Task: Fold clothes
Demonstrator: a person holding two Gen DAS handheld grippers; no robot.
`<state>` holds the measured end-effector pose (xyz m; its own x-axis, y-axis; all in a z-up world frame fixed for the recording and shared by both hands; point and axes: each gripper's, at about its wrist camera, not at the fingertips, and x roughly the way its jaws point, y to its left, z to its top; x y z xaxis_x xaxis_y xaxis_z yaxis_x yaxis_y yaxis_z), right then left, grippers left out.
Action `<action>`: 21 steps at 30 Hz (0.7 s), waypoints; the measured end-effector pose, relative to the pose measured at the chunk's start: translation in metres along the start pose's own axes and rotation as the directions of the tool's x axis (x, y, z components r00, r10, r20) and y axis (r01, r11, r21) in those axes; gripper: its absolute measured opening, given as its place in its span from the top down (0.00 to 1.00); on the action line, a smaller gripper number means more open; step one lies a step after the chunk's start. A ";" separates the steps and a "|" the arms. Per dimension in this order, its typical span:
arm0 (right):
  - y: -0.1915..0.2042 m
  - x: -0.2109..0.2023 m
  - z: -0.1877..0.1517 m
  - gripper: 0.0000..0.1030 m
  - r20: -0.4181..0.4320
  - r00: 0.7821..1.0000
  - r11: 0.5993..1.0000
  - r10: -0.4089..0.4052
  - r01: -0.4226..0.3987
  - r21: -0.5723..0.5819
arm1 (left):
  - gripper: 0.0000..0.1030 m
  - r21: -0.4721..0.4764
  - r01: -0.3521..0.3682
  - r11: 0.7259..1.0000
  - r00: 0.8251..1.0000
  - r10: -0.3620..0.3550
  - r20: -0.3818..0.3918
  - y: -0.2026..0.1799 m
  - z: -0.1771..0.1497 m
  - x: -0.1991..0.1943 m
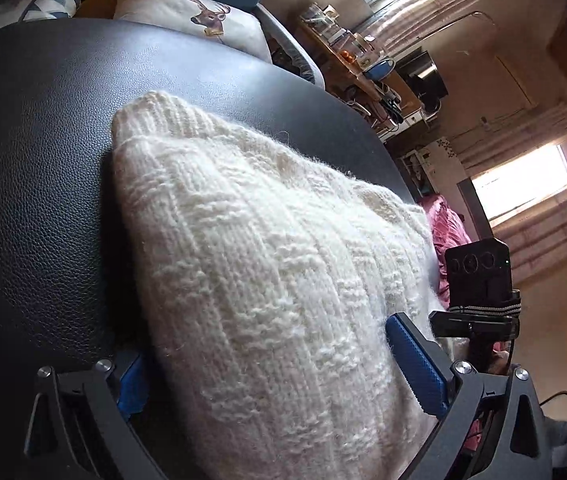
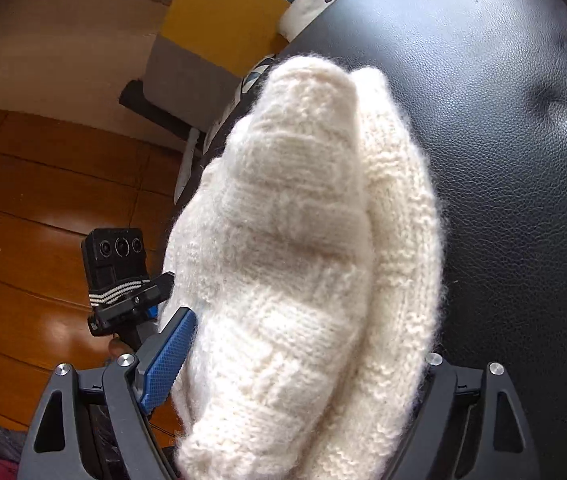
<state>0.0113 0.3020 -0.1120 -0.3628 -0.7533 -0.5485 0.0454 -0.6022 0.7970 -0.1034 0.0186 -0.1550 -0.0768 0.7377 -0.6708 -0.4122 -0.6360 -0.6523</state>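
In the left wrist view we see a cream knitted sweater (image 1: 267, 264) lying folded on a black leather seat (image 1: 43, 152), its ribbed end pointing away from us. The left gripper (image 1: 275, 380) holds the near end: one blue ribbed pad (image 1: 415, 364) presses the right side of the knit, the other pad shows at the left edge, mostly hidden beneath the wool, so the fingers are closed around the thick bundle. Beyond the seat sits a white cushion printed with a deer (image 1: 203, 16), and to the right of the sweater the other gripper's black camera block (image 1: 477, 272) appears. In the right wrist view the sweater (image 2: 295, 248) fills the centre as two bulging layers rising between the fingers of the right gripper (image 2: 291, 368). Its left blue pad (image 2: 167, 364) touches the wool; the right finger is buried behind the knit, so the bundle is clamped there too. Wooden floor (image 2: 35, 208) lies at left, the black seat (image 2: 515, 160) at right.
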 end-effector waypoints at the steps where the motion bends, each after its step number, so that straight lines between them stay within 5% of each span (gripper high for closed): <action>1: 0.002 0.001 -0.002 0.15 0.006 1.000 1.000 -0.017 0.017 -0.016 | 0.03 -0.005 -0.013 1.000 1.000 0.013 -0.001 -0.001 0.000 0.000; 2: 0.003 0.001 -0.003 0.16 0.013 0.999 0.999 -0.034 0.035 -0.031 | 0.07 0.001 -0.030 1.000 1.000 0.030 0.001 -0.003 -0.001 0.000; 3: 0.004 0.002 -0.005 0.19 0.020 0.998 0.998 -0.052 0.053 -0.046 | 0.26 0.011 -0.036 0.999 0.999 0.036 0.000 -0.006 -0.004 0.000; 4: 0.006 0.003 -0.007 0.30 0.028 0.997 0.996 -0.069 0.071 -0.060 | 0.32 0.018 -0.040 0.999 0.999 0.040 0.002 -0.008 -0.006 0.000; 7: 0.012 0.000 -0.019 0.38 0.045 0.994 0.989 -0.097 0.102 -0.110 | 0.46 0.040 -0.032 0.999 0.999 0.031 0.037 -0.014 -0.016 -0.007; 13: 0.015 -0.023 -0.044 0.40 0.115 0.989 0.981 -0.097 0.114 -0.156 | 0.51 0.120 0.012 0.993 0.994 -0.025 0.106 -0.038 -0.031 -0.015; 21: -0.011 -0.089 -0.064 0.40 0.264 0.963 0.994 -0.049 0.073 -0.082 | 0.51 0.247 0.117 0.962 0.989 -0.137 0.063 -0.103 -0.001 0.021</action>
<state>0.1028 0.3590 -0.0882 -0.5971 -0.6268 -0.5005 0.0953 -0.6750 0.7316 -0.0617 0.0995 -0.1022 -0.0770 0.8304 -0.5518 -0.6301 -0.4694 -0.6186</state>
